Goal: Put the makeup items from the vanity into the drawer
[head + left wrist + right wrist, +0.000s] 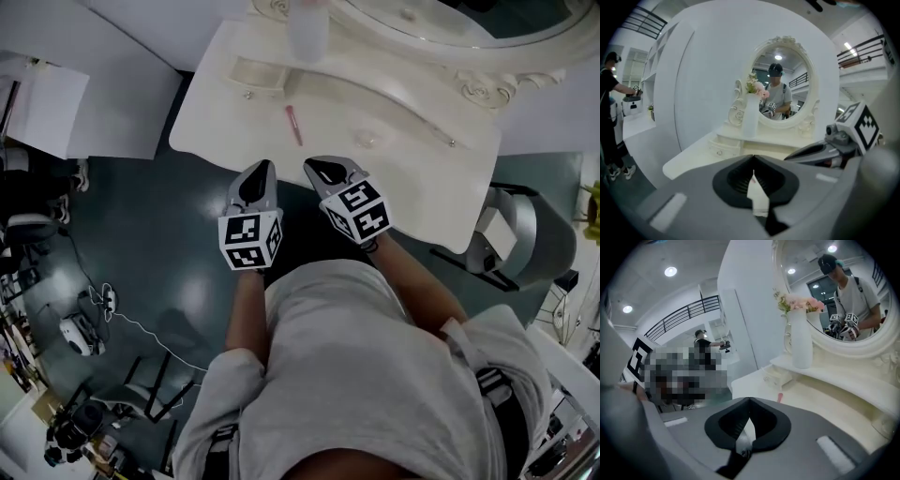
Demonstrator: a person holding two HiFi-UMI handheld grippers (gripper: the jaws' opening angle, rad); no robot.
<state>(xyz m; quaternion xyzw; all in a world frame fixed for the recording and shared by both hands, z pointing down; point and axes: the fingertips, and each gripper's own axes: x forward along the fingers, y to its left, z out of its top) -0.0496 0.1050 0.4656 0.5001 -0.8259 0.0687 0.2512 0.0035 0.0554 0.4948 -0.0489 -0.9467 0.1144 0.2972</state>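
Two closed grippers at the vanity's front edge, one pink makeup stick beyond them

Left gripper [266,169]: jaws pressed together, nothing between them, low centre of the head view. Right gripper [315,165]: jaws likewise together and empty, just beside the left. Pink makeup stick [294,125]: lies flat on the vanity [412,169], above and between the two tips, apart from both; its long axis is near vertical in the frame, with the upper end leaning slightly left; cap end not discernible. Vanity: cream top with a curved front edge, a small drawer unit [253,73] at upper left, a white vase [307,28] at top centre and a carved oval mirror [469,28] at upper right. Floor [141,234]: dark, glossy teal, with cables at lower left.
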